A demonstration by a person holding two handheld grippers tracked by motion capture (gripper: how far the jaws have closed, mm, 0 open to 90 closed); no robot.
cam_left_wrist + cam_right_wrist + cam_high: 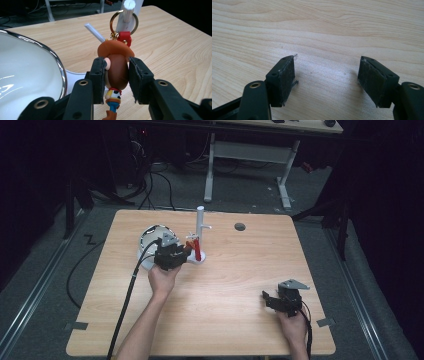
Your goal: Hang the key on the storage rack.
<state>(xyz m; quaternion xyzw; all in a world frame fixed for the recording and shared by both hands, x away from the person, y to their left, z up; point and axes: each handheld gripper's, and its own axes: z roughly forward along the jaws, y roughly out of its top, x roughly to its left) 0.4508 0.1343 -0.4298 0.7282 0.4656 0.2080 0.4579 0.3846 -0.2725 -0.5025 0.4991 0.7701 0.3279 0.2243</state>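
Note:
A small cowboy figure keychain [116,75], with a brown head and an orange hat, is pinched by the head between the pads of my left gripper [116,67]. Its red strap [124,37] leads up to a gold ring [124,22], which sits at the tip of a white peg [128,8] on the stand. In the high view my left gripper [170,254] is at the white peg stand [201,225], left of the table's middle. My right gripper [270,299] hovers open near the front right, and nothing lies between its pads [284,80].
A white bowl with a chrome rim [58,65] stands close on the left of the stand, also visible as the bowl [149,236] behind my left gripper. A small grey disc [240,226] is set into the wooden table [240,270] at the back.

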